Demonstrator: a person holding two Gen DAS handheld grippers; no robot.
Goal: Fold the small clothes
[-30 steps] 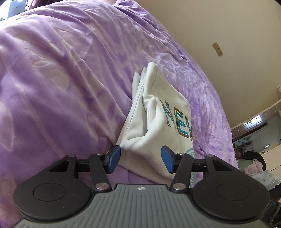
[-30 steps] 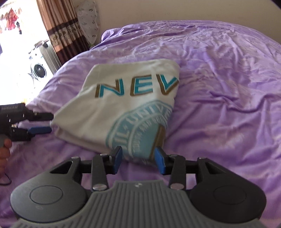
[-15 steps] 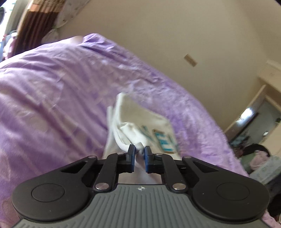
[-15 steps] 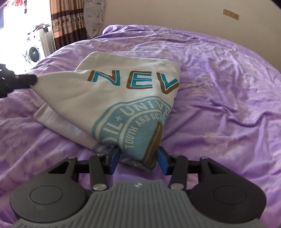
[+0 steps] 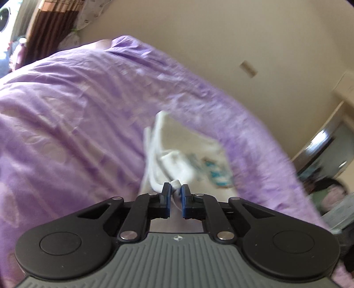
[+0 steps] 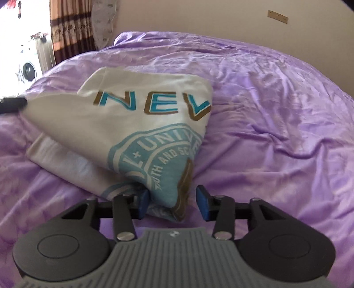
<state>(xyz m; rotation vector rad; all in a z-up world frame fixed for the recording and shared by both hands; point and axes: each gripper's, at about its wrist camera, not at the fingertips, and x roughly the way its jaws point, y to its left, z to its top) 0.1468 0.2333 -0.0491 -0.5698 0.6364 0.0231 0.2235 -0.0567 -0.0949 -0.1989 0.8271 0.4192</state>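
Note:
A cream T-shirt [image 6: 132,128] with teal and brown lettering lies folded on the purple bedcover [image 6: 276,115]. My left gripper [image 5: 176,192] is shut on a bunched cream corner of the T-shirt [image 5: 177,160] and holds it raised off the bedcover [image 5: 66,115]. In the right wrist view that left gripper [image 6: 22,102] shows at the left edge, pulling the corner taut. My right gripper [image 6: 172,200] is closing around the near printed corner. The cloth sits between its jaws against the left pad, with a gap to the right pad.
A beige wall with an outlet plate [image 6: 277,16] runs behind the bed. A striped brown curtain [image 6: 70,26], a white radiator [image 6: 45,53] and a washing machine [image 6: 27,71] stand at the far left. A dark doorway [image 5: 327,152] and clutter are at the right.
My left gripper shut on the shirt's corner and lifted it, rolling as it rose. My right gripper dropped onto the near printed corner and its jaws narrowed around it.

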